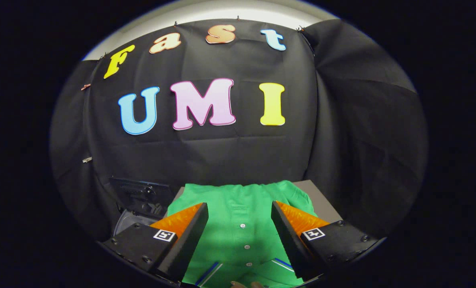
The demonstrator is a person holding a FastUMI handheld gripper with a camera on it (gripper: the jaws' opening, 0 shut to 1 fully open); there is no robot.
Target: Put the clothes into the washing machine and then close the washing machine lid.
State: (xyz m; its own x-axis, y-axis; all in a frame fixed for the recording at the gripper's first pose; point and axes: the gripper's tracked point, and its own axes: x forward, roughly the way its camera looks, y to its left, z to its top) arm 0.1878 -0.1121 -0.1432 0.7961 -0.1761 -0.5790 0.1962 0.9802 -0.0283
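Right now my claw hangs spread wide over the green shirt, which lies flat on the grey table, reaching its far edge; the washing machine sits beside it.

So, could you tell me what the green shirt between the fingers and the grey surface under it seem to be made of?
The green shirt looks like soft matte knit cloth: it lies flat with slight folds and has a buttoned placket. The grey surface looks smooth, hard and matte, perhaps laminate or painted board; I cannot tell which. The gripper is open, its fingers apart over the shirt.
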